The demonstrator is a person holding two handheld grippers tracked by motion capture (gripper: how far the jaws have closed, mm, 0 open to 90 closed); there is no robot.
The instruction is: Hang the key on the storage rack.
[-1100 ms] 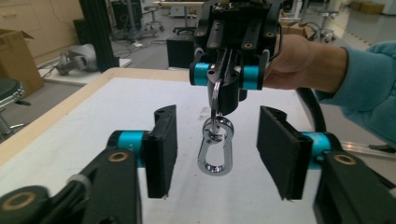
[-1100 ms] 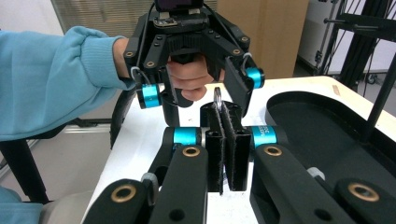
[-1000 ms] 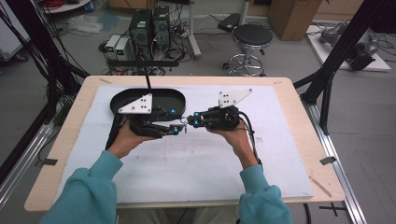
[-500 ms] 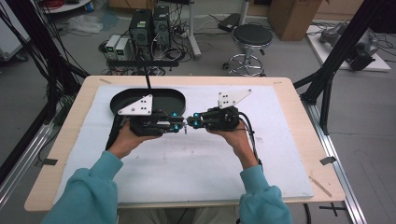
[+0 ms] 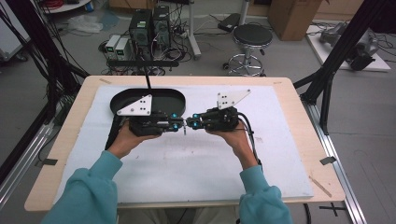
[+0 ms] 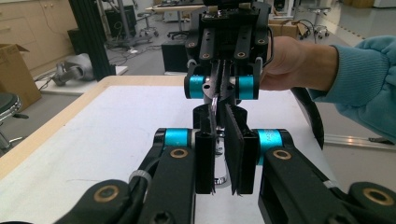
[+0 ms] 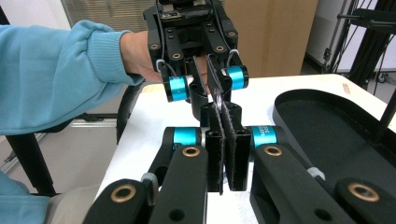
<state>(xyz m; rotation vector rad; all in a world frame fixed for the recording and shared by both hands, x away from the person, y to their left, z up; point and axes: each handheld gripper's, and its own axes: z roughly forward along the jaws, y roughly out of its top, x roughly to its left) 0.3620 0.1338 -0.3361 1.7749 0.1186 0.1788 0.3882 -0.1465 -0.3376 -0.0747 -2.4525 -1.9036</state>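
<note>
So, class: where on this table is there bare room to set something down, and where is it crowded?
Free: the white mat in front of both hands, and its right part towards the table edge. Crowded: the middle, where the left hand-held gripper meets the right hand-held gripper beside the black tray.

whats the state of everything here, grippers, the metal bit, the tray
left gripper, jaws have just been closing, narrow slit left, thin metal piece between them
right gripper, shut on the thin metal piece
thin metal piece, held off the table, spanning from the right gripper's jaws into the left's
black tray, empty, flat on the white mat
</note>
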